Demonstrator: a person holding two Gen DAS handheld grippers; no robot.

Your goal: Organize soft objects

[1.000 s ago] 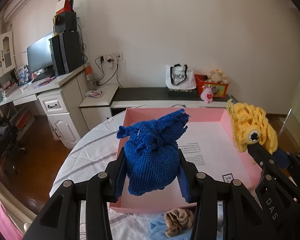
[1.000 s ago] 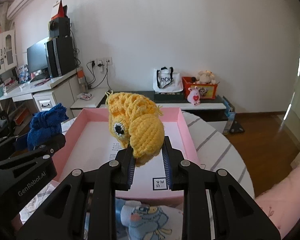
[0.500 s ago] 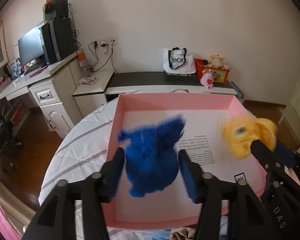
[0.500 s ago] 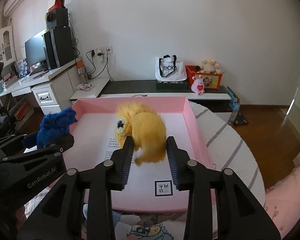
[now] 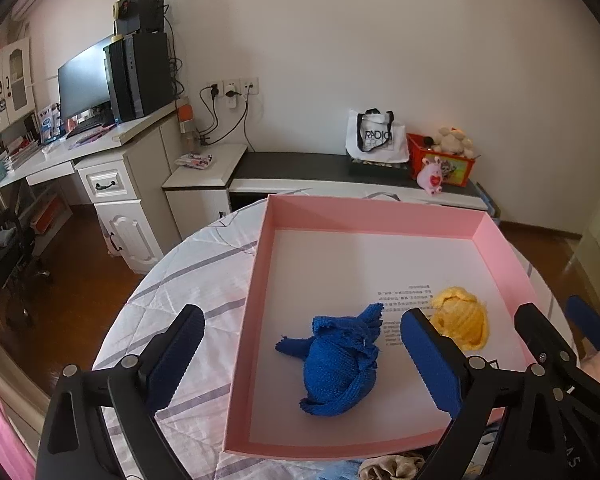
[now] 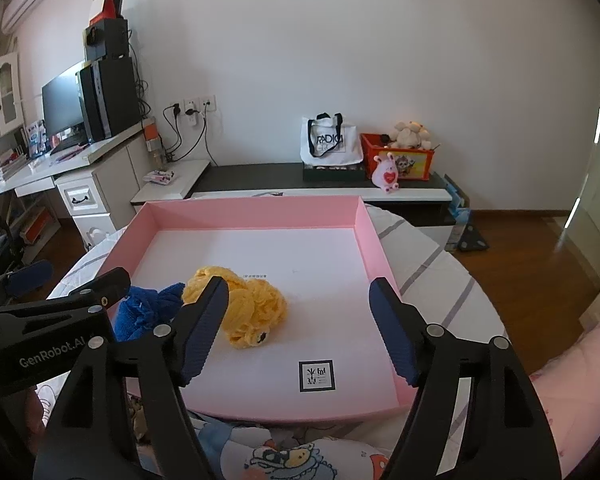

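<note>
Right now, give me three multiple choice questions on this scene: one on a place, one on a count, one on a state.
1. Where does the blue knitted toy lie?
A. on the quilt
B. in the pink box
C. on the floor

2. How many knitted toys are in the box?
A. one
B. two
C. four

3. What is the left gripper holding?
A. nothing
B. the blue toy
C. the yellow knitted toy

Answers: 1 B, it rests on the box's white bottom. 2 B, blue and yellow. 3 A, its jaws are opening, clear of the toy.

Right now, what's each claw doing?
Left claw: opening, empty; blue knit toy lies released in the pink box.
Right claw: opening, empty; yellow knit toy dropped there too.
</note>
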